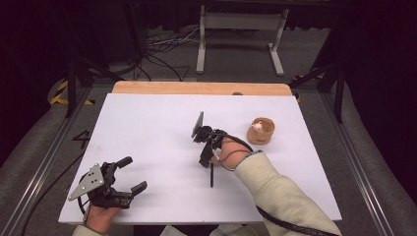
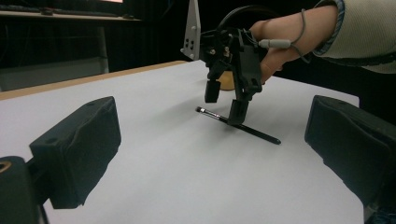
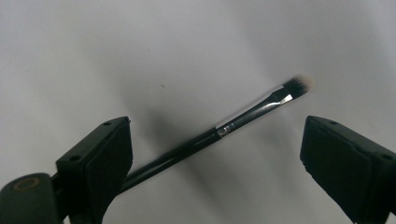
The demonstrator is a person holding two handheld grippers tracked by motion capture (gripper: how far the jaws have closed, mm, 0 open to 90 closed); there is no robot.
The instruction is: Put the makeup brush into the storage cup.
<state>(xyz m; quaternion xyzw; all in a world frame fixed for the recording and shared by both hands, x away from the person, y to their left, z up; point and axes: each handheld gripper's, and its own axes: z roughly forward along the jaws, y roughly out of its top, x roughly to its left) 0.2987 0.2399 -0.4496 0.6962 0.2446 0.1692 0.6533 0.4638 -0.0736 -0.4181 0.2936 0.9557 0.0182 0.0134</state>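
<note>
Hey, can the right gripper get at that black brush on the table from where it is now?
Probably yes. The right gripper hangs open right over the brush, which lies flat on the bare white table, jaws either side of the handle; nothing stands between.

A fixed overhead camera looks forward and down on the white rectangular table top (image 1: 147,128) from the person's side. The left gripper's camera sits low near the surface, looking across at the slim black brush (image 2: 238,125) lying there. The right gripper's camera looks steeply down from close above that same brush (image 3: 219,133); all 3 views share it.
</note>
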